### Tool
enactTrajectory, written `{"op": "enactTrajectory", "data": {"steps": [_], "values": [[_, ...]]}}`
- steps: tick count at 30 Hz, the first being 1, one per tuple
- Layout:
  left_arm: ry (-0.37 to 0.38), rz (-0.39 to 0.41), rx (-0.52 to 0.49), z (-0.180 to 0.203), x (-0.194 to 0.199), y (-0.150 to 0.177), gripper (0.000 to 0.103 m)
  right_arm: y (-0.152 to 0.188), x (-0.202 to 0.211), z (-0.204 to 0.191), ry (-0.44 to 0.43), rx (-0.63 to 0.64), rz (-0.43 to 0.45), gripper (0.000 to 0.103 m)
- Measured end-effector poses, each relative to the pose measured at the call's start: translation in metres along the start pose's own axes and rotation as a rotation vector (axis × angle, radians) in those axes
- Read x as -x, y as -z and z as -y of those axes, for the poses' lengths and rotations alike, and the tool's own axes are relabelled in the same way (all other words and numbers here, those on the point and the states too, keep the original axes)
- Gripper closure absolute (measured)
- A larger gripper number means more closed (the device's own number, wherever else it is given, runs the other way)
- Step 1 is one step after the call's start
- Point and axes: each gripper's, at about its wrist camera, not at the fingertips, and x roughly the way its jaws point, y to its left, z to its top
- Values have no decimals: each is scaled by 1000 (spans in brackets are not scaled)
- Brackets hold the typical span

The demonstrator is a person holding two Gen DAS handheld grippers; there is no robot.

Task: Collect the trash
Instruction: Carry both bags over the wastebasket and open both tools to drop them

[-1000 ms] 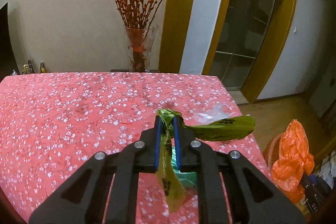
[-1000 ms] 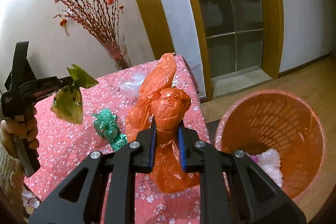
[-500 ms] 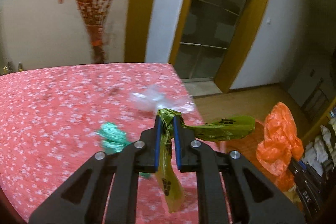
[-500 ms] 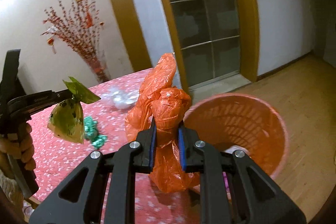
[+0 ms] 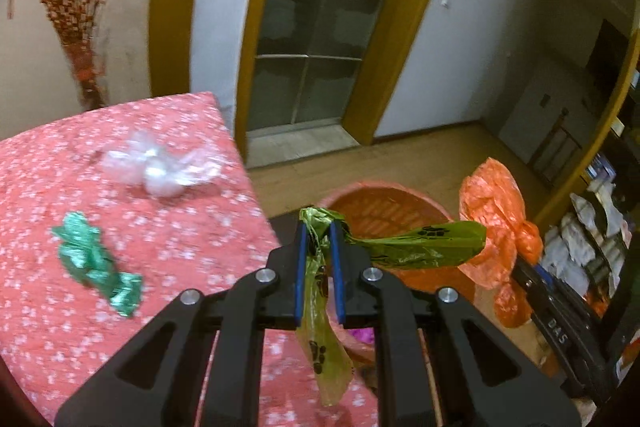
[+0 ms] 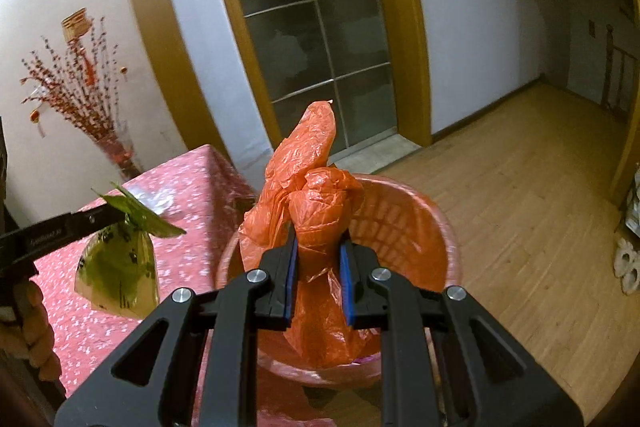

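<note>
Beside the table's corner, both grippers carry trash. Left gripper [image 5: 319,231] is clamped tight on a green bag [image 5: 420,245] with black paw prints; one end sticks out right over the basket [image 5: 384,205], the other end hangs down between the fingers. In the right wrist view the same green bag [image 6: 120,267] dangles from the left gripper [image 6: 110,213] above the table edge, just left of the basket [image 6: 404,215]. A hand [image 6: 34,327] grips the left tool's handle at the frame's left edge.

Right gripper [image 6: 319,241] is closed on a crumpled orange bag [image 6: 308,171], pads squeezing its middle, top poking up, bottom hanging down into the mouth of the red-orange basket. From the left wrist view the orange bag [image 5: 496,211] sits to the right of the basket.

Left on the table [image 5: 180,235], pink floral cloth: a green wrapper [image 5: 96,263] nearer, a clear plastic wad [image 5: 160,171] farther back, well apart. Basket stands on the wooden floor [image 6: 540,187] right beside the table corner; something pinkish lies inside, hard to tell what. Vase of red branches [image 6: 80,95] behind the table by the wall.
</note>
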Motion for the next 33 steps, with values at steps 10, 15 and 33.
{"op": "enactTrajectory", "data": {"steps": [10, 15, 33], "values": [[56, -51, -35, 30, -34, 8, 90, -2, -14, 20, 30, -35, -16, 85], [73, -69, -34, 38, -49, 10, 90, -4, -22, 24, 36, -38, -19, 85], [9, -119, 4, 17, -74, 19, 56, 4, -32, 31, 21, -18, -38, 44]]}}
